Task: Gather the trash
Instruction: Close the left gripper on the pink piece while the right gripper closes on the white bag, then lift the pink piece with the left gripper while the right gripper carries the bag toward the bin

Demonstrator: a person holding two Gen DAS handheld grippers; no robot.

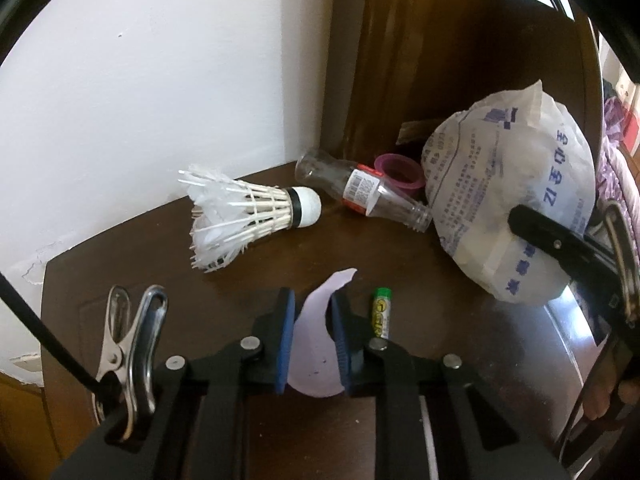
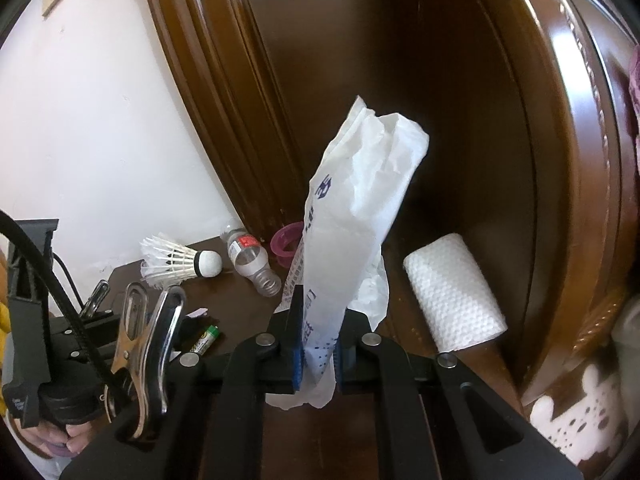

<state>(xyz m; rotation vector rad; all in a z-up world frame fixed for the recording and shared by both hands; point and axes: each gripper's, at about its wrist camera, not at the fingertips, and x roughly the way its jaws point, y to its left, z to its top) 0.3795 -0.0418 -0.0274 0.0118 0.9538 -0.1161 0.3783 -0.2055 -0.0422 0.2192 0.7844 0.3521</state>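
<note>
- Trash lies scattered on a dark brown desk (image 1: 400, 272) set in a corner against a white wall (image 1: 140, 100) and dark wooden panelling (image 1: 460, 60).
- Paper scrap (image 1: 316, 344): pale, curved, sitting between the blue pads of the left tool (image 1: 313, 308). The pads stand close against both of its edges; the jaws are nearly closed. Whether they clamp the scrap cannot be told.
- Battery (image 1: 382, 312): green and yellow, lying on the desk just beside the right-hand finger of the left tool.
- Shuttlecock (image 1: 244, 216): white feathers, lying on its side near the wall, cork end toward the bottle.
- Bottle (image 1: 360, 188): clear plastic, uncapped, red-and-white label, lying on its side between the shuttlecock and the bag.
- Cup (image 1: 400, 176): small, purple, behind the bottle, just beside the bag.
- Bag (image 2: 352, 220): white plastic with blue print, gripped by the right tool (image 2: 318, 336). The jaws are closed on its lower part; the bag rises upright above the fingers.
- Paper roll (image 2: 452, 292): white, lying on the desk to the right of the bag, near the panelling.
- Metal clip (image 1: 132, 344): fixed to the body of the left tool, holding a black cable.
</note>
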